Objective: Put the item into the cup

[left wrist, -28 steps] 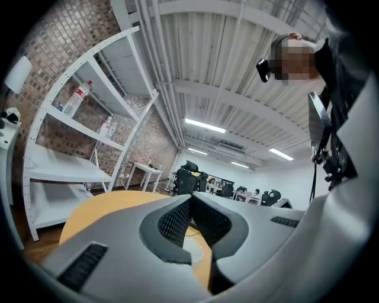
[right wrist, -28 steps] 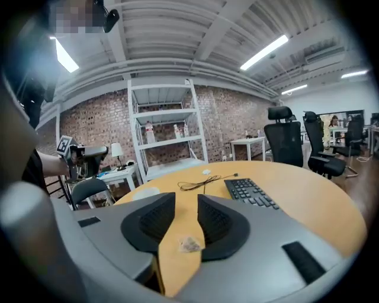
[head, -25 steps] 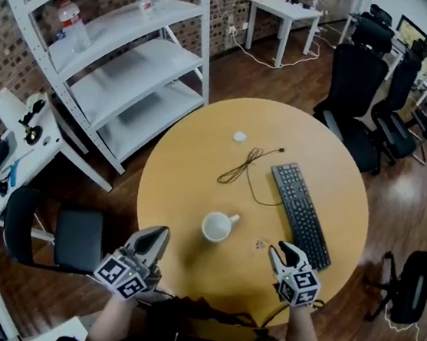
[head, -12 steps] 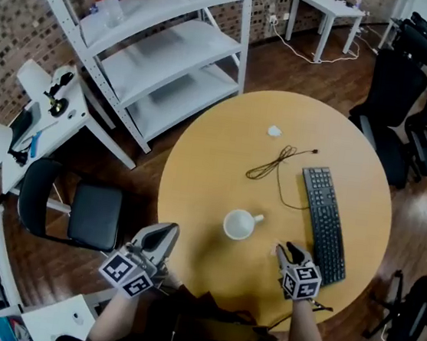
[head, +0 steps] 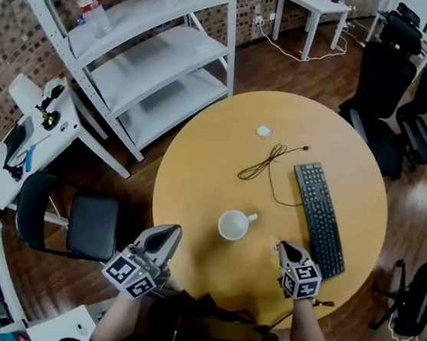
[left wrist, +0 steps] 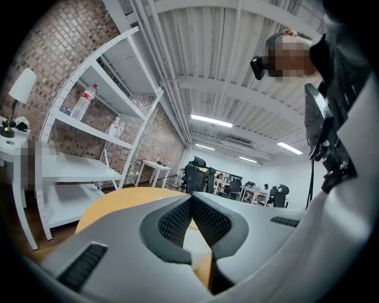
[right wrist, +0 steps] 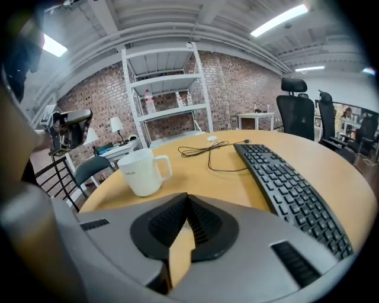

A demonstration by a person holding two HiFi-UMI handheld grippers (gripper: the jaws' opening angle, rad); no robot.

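A white mug [head: 232,224] stands upright near the middle of the round wooden table [head: 198,172]; in the right gripper view the mug [right wrist: 142,171] is ahead and to the left. My right gripper [head: 284,249] rests low on the table to the right of the mug, and its jaws [right wrist: 188,198] are shut. A tiny pale item [head: 273,247] shows right at its tip; whether it is pinched I cannot tell. My left gripper [head: 165,233] hovers at the table's near left edge, and its pads [left wrist: 191,204] are pressed together with nothing between them.
A black keyboard [head: 318,217] lies just right of my right gripper. Beyond the mug are a thin black cable [head: 265,162] and a small white object [head: 263,131]. White shelving [head: 157,66] stands at the left, office chairs [head: 379,78] at the far right.
The right gripper's jaws have closed. The small item that lay on the table left of its tip now sits at the tip. The left gripper has barely moved.
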